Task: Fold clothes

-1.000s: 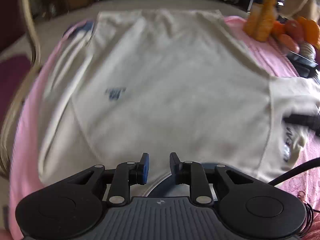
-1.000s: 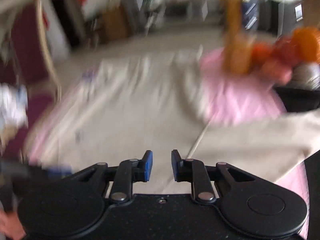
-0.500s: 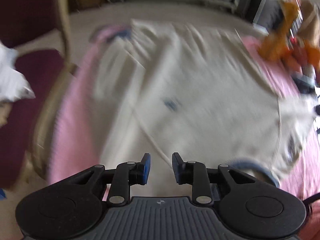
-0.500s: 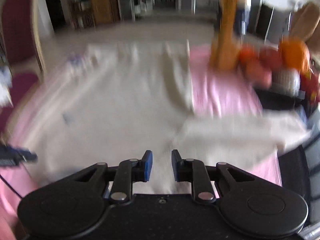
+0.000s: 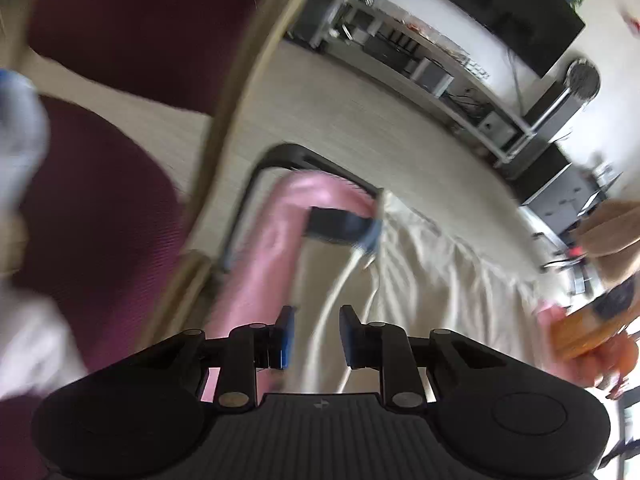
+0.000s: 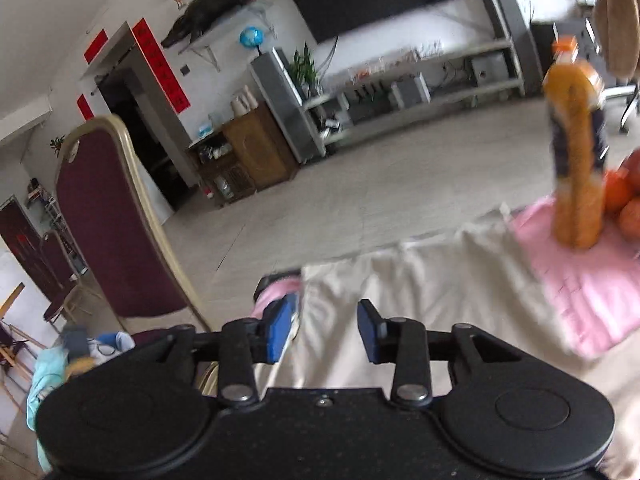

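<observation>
A cream shirt lies spread on a pink tablecloth, with a dark blue trim at its far left corner. My left gripper hovers over the shirt's left edge near the table's side. Its jaws are closing to a narrow gap, with no cloth pinched between the pads. In the right wrist view the shirt fills the lower middle. My right gripper is raised above it, and its jaws are opening with nothing between them. Both views are blurred by motion.
A maroon chair with a gold frame stands close to the table's left side, also seen as chair. Light clothes lie on its seat. An orange juice bottle and oranges stand on the cloth at the right.
The left gripper has swept left from the shirt's middle to its left edge and rolled. The right gripper has risen and tilted up, and its jaws stand wider.
</observation>
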